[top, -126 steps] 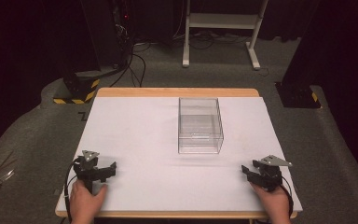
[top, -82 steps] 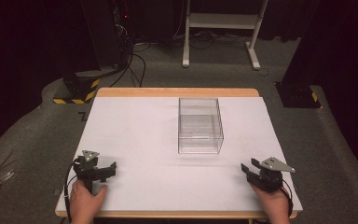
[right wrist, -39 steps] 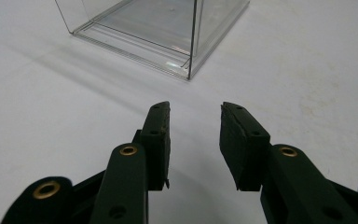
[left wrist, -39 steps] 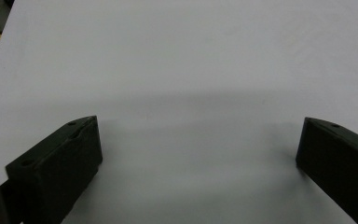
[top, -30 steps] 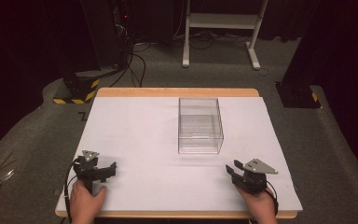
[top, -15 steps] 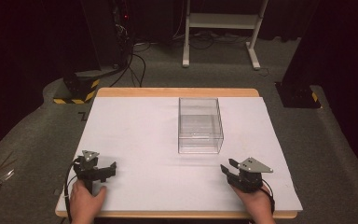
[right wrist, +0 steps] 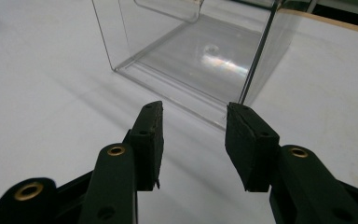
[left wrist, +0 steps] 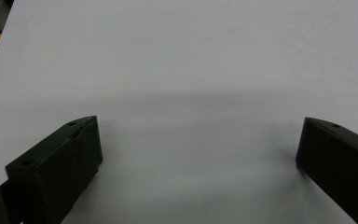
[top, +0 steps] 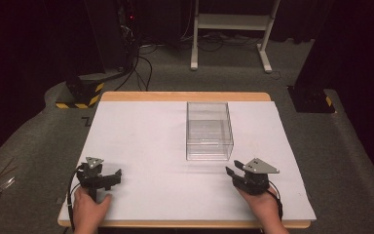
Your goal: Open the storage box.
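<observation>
Your right gripper (top: 234,172) sits near the front edge of the table (top: 141,131), jaws spread, nothing between them. The clear box (top: 209,130) is just ahead of it and slightly to its left, apart from the tips, no contact. In the right gripper view (right wrist: 193,122) the box (right wrist: 191,51) stands right past the fingertips: its near bottom edge runs across just beyond both pads, and its near upright corner edge lines up over the right-hand jaw. The box stands upright and open at the top, and looks empty. The gap between the jaws points at that near corner. Pads are bare, not pressing on anything.

Your left gripper (top: 110,176) rests at the front left of the table, well apart from the box, which lies far ahead and off to its right. In the left gripper view (left wrist: 196,154) the jaws are spread wide over bare white table, nothing held.

Both your hands grip the handles from the table's near edge: left hand (top: 88,209), right hand (top: 263,207).
</observation>
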